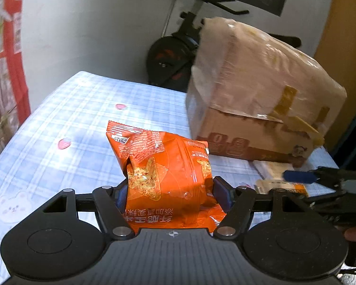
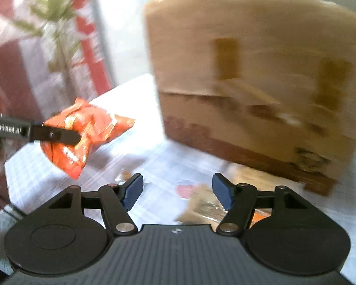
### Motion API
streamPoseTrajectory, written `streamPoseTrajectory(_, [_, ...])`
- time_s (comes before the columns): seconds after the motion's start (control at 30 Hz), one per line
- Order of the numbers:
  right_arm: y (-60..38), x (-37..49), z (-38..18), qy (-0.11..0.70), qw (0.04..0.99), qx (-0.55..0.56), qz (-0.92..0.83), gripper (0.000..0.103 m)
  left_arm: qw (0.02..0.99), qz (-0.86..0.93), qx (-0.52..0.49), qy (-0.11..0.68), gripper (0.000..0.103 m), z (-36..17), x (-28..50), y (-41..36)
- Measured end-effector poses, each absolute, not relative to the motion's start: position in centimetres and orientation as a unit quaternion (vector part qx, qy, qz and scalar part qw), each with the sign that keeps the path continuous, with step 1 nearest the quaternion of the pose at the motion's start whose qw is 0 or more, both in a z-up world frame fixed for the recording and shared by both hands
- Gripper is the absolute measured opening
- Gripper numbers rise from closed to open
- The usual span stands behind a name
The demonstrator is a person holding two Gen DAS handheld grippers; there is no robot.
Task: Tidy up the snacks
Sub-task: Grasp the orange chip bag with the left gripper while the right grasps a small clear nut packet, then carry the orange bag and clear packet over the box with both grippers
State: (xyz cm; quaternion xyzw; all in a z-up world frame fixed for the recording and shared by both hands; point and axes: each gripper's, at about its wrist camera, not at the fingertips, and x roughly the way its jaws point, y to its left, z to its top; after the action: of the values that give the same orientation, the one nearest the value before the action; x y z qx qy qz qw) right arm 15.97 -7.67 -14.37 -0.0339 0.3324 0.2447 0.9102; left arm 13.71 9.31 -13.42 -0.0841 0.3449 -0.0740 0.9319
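Left gripper (image 1: pixel 169 190) clamped on the orange snack bag (image 1: pixel 163 173), which is held above the checked tablecloth (image 1: pixel 59 123).

Right gripper (image 2: pixel 178 187) is seen with jaws apart and nothing gripped; a plastic-wrapped cardboard box (image 1: pixel 261 90) is stood close ahead to the right; pale snack packets (image 1: pixel 273 168) are seen lying at its foot; an exercise bike (image 1: pixel 173 57) is seen behind the table.

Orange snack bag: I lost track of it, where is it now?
The orange snack bag is clamped in the left tongs above the checked tablecloth, left of the cardboard box.
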Motion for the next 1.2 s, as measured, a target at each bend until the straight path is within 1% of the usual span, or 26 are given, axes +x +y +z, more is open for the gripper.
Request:
streamPoseTrajectory(0.3, [-1.6, 19.0, -16.7, 0.361, 0.878, -0.143, 0.281, 0.062, 0.932, -0.06, -0.101, 0.342, 0.072, -14.2, 12.8, 11.0])
streamPoseTrajectory(0.37, [-1.2, 19.8, -16.8, 0.365, 0.872, -0.154, 0.289, 0.057, 0.932, -0.059, -0.103, 0.342, 0.072, -14.4, 12.6, 11.2])
streamPoseTrajectory(0.43, [-0.8, 20.4, -16.9, 0.372, 0.865, -0.158, 0.297, 0.054, 0.932, -0.06, -0.107, 0.341, 0.072, -14.5, 12.5, 11.5])
streamPoseTrajectory(0.53, [-1.0, 21.0, -17.5, 0.39, 0.859, -0.141, 0.3, 0.041, 0.932, -0.062, -0.11, 0.34, 0.072, -14.7, 12.4, 11.6])
streamPoseTrajectory(0.57, [-1.3, 21.0, -17.5, 0.39, 0.861, -0.132, 0.3, 0.039, 0.932, -0.061, -0.11, 0.34, 0.072, -14.8, 12.4, 11.6])
streamPoseTrajectory(0.63, [-1.7, 20.7, -17.5, 0.389, 0.863, -0.121, 0.298, 0.021, 0.932, -0.062, -0.111, 0.339, 0.072, -14.8, 12.6, 11.4])
streamPoseTrajectory(0.67, [-1.6, 20.6, -17.5, 0.388, 0.864, -0.118, 0.298, 0.019, 0.932, -0.063, -0.111, 0.34, 0.072, -14.9, 12.6, 11.4])
streamPoseTrajectory(0.8, [-2.3, 19.5, -16.8, 0.372, 0.877, -0.088, 0.29, 0.018, 0.932, -0.066, -0.106, 0.339, 0.072, -14.7, 12.6, 10.9])
streamPoseTrajectory(0.97, [-4.6, 17.4, -13.7, 0.316, 0.904, -0.048, 0.285, 0.018, 0.938, -0.074, -0.1, 0.324, 0.072, -13.1, 12.5, 10.3])
streamPoseTrajectory(1.07, [-6.3, 16.6, -10.9, 0.275, 0.918, -0.042, 0.281, 0.018, 0.946, -0.081, -0.09, 0.301, 0.072, -11.0, 12.7, 9.8])
streamPoseTrajectory(1.2, [-8.8, 16.4, -6.3, 0.216, 0.938, -0.029, 0.271, 0.018, 0.96, -0.096, -0.077, 0.253, 0.072, -6.5, 13.2, 9.0])
